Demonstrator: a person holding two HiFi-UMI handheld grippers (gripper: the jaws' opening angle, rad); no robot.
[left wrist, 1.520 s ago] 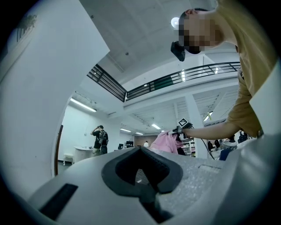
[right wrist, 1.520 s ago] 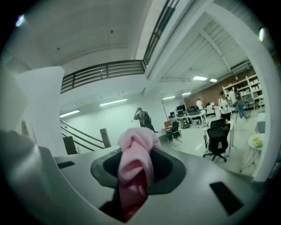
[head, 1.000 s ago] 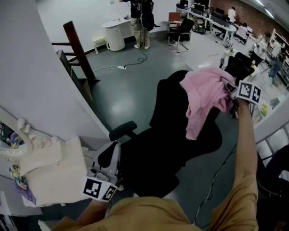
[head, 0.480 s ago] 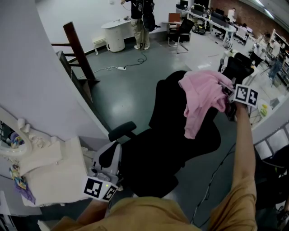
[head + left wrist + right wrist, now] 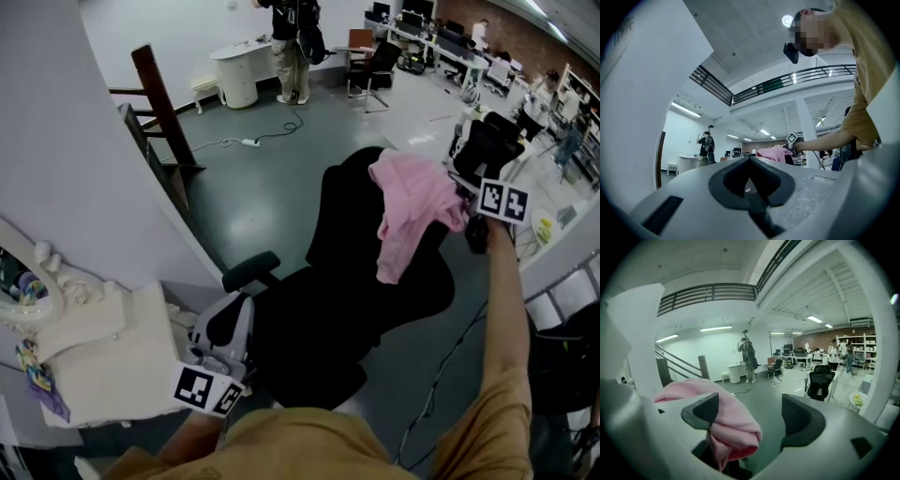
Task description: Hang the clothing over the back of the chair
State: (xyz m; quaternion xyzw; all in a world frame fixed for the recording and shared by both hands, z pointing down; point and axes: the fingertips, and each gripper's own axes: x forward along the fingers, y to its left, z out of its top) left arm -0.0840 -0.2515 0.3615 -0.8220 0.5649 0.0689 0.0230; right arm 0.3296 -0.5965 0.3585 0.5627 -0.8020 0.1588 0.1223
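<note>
My right gripper [image 5: 464, 192], upper right: jaws just opened, pink clothing [image 5: 408, 197] loose between them. Bunched on the chair back [image 5: 342, 216] edge, it may slide off.

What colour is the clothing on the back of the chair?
The clothing is plain pink; the head view shows it best.

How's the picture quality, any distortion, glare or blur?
Head view: evenly lit, straight lines bowed, black office chair nearly detail-less. Left gripper view: fisheye with dark corners, round ceiling lamp blown out. Right gripper view: same fisheye, pink clothing soft up close.
</note>
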